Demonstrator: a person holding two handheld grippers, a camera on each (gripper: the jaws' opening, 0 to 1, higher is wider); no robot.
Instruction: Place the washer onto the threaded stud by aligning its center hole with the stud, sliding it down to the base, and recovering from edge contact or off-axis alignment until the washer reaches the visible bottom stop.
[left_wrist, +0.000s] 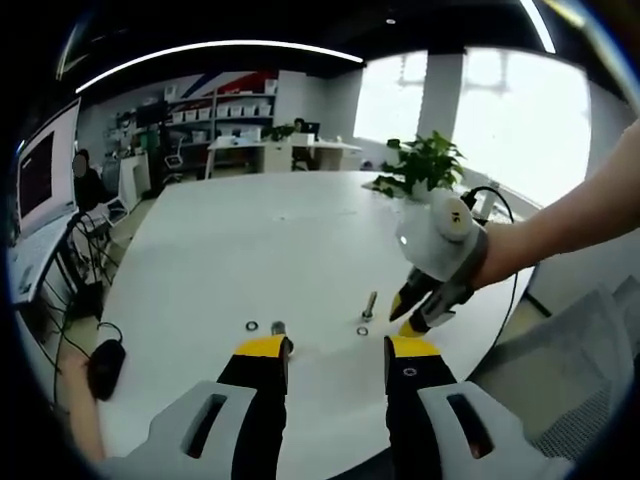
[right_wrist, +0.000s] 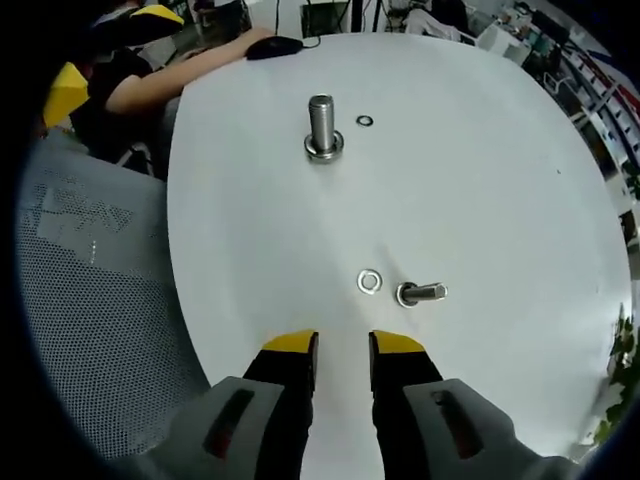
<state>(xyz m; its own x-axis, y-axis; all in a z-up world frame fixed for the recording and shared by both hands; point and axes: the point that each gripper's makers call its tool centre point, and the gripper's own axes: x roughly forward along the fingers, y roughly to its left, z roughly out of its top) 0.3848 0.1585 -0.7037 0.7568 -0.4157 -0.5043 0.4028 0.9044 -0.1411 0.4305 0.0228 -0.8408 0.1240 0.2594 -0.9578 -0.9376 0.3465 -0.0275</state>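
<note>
While both grippers hang over a round white table (right_wrist: 480, 180), nothing is held in either of them.

Seen through the left gripper view, a dark computer mouse (left_wrist: 105, 367) lies near the table's left edge with its cable trailing off. Further right, a small washer (left_wrist: 251, 326) lies flat on the tabletop, and just beside it a short bolt (left_wrist: 279, 327) stands or lies near the tip of one jaw; which of the two cannot be told at this size. The left gripper (left_wrist: 338, 348) has its yellow-tipped jaws well apart, with bare table between them. Right of that, a second washer (left_wrist: 362, 330) lies flat near the foot of another bolt (left_wrist: 369, 303). The right gripper (left_wrist: 405, 315) comes in from the right, held by a person's hand (left_wrist: 500, 255), its tips low and close to that washer. A potted plant (left_wrist: 425, 165) sits at the far edge of the table.

Through the right gripper view, a grey mesh chair (right_wrist: 90, 290) stands left of the table. On the table ahead, the tall threaded stud (right_wrist: 322, 127) stands upright on its wide base, and one washer (right_wrist: 365, 121) lies flat just beside it, not on it. Nearer, the right gripper (right_wrist: 343, 347) shows its jaws a narrow gap apart and empty. Just beyond the tips, the other washer (right_wrist: 369, 281) lies flat, and a short bolt (right_wrist: 421, 293) lies on its side right next to it.
</note>
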